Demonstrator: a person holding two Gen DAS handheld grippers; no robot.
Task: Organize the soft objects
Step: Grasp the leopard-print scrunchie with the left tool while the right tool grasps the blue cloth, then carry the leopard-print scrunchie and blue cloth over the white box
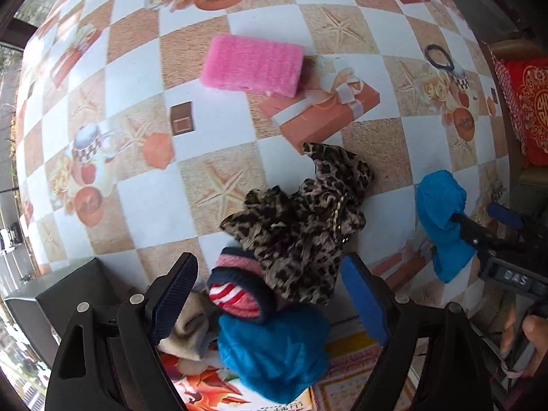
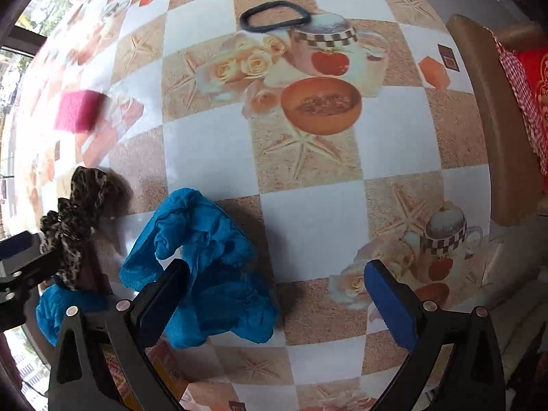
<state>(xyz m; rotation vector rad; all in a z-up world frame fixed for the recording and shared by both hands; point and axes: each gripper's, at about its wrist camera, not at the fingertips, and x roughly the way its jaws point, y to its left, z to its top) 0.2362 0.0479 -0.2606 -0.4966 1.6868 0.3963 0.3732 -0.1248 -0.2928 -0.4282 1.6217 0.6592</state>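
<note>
The left gripper [image 1: 270, 294] points down at a small heap of soft things, its jaws wide apart and pressing on nothing. Between them lie a blue cloth [image 1: 274, 356], a striped knitted piece [image 1: 236, 294] in red, white and navy, and a beige cloth [image 1: 191, 335]. A leopard-print fabric [image 1: 308, 222] lies over the top of this heap. The right gripper [image 2: 277, 298] also has its jaws apart and empty. Just beside its left finger, a second blue cloth [image 2: 205, 260] lies crumpled on the desk [image 2: 308, 212]. Farther out on the checkered desk, a pink sponge [image 1: 253, 66] lies alone. A black hair band [image 2: 274, 15] lies near the far edge, well apart from the heap.
</note>
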